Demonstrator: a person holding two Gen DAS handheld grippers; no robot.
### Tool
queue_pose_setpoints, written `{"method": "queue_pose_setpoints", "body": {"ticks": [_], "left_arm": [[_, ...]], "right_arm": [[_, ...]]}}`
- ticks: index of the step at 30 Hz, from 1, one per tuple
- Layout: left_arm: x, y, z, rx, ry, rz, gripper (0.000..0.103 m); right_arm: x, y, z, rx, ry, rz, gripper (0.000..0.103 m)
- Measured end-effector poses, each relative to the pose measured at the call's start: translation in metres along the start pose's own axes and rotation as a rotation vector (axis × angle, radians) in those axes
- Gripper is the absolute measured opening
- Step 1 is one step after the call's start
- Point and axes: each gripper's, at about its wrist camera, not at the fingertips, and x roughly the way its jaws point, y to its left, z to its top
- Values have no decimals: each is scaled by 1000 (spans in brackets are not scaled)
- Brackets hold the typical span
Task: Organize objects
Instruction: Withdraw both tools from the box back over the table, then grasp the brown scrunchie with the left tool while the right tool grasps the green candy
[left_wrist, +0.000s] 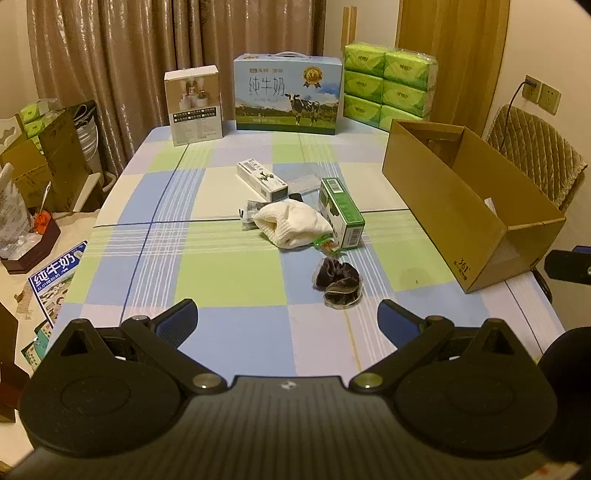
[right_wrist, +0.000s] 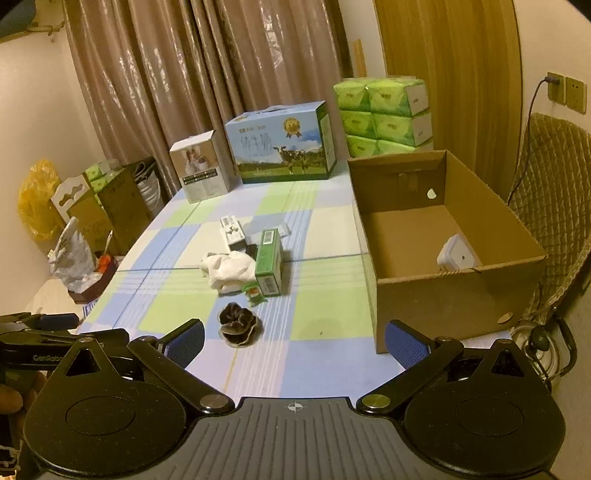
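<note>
My left gripper (left_wrist: 288, 321) and right gripper (right_wrist: 294, 341) both hang with jaws spread wide and nothing between them, over the near counter (left_wrist: 229, 280); I'd go first for the dark bagged item (left_wrist: 337, 282) at twelve o'clock, closing across its short width; the green carton (left_wrist: 341, 211) beyond lies flat, long axis running from eleven to five; the cardboard box (right_wrist: 436, 295) waits at two o'clock.
</note>
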Motion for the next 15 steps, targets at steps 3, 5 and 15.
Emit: {"method": "queue_pose_setpoints", "body": {"ticks": [3, 5, 15], "left_arm": [[4, -1, 0, 0, 6, -5, 102], [7, -1, -1, 3, 9, -7, 102], [25, 2, -3, 31, 24, -47, 101]], "right_arm": [[5, 1, 0, -2, 7, 1, 101], [8, 1, -1, -4, 12, 2, 101], [37, 4, -10, -8, 57, -1, 101]]}}
